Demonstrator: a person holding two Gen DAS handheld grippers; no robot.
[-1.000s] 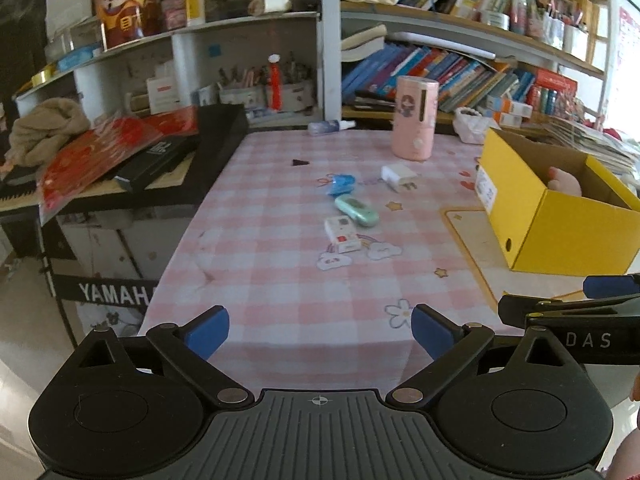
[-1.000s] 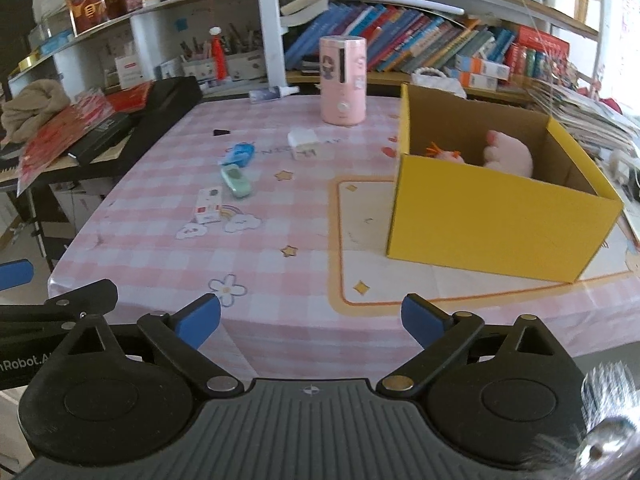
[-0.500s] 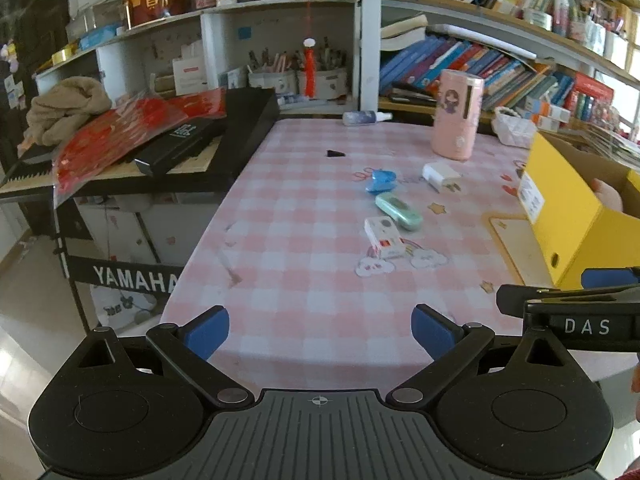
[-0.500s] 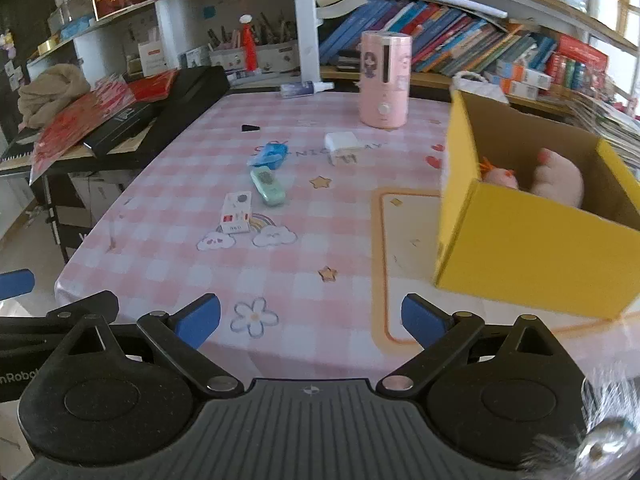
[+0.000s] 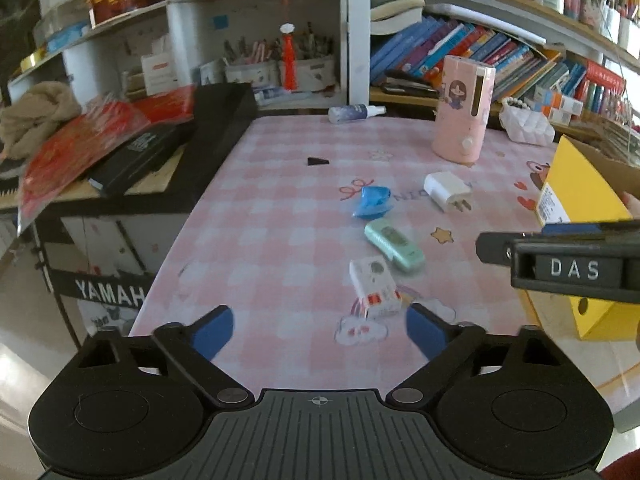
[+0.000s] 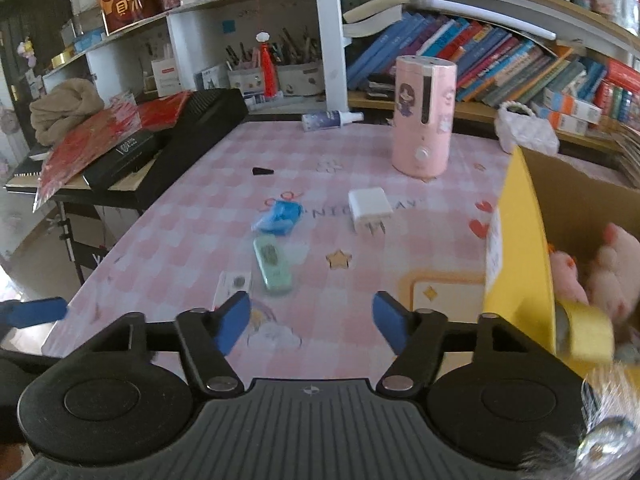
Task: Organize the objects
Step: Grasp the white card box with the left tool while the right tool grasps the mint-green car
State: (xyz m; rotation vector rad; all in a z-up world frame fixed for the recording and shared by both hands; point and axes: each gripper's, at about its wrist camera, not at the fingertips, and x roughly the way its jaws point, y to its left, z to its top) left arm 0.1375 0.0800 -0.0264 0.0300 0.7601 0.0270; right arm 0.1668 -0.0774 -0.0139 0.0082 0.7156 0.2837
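Observation:
On the pink checked table (image 5: 280,240) lie a small white and red box (image 5: 374,286), a mint green case (image 5: 394,244), a blue wrapped item (image 5: 372,201) and a white plug charger (image 5: 447,191). My left gripper (image 5: 320,330) is open and empty, just short of the white box. My right gripper (image 6: 312,320) is open and empty, near the mint case (image 6: 272,264) and the white box (image 6: 234,286). The blue item (image 6: 280,218) and charger (image 6: 370,208) lie beyond. A yellow box (image 6: 516,260) at right holds pink plush toys (image 6: 600,276) and a tape roll (image 6: 584,332).
A pink cylinder appliance (image 6: 422,120) stands at the back of the table, with a spray bottle (image 6: 330,119) lying behind it. A black keyboard (image 5: 168,152) with red packets borders the left edge. Bookshelves (image 5: 480,52) fill the back. A small black triangle (image 5: 317,161) lies on the table.
Both grippers have moved forward over the table toward the small items, which now look larger and closer. Both stay open and empty.

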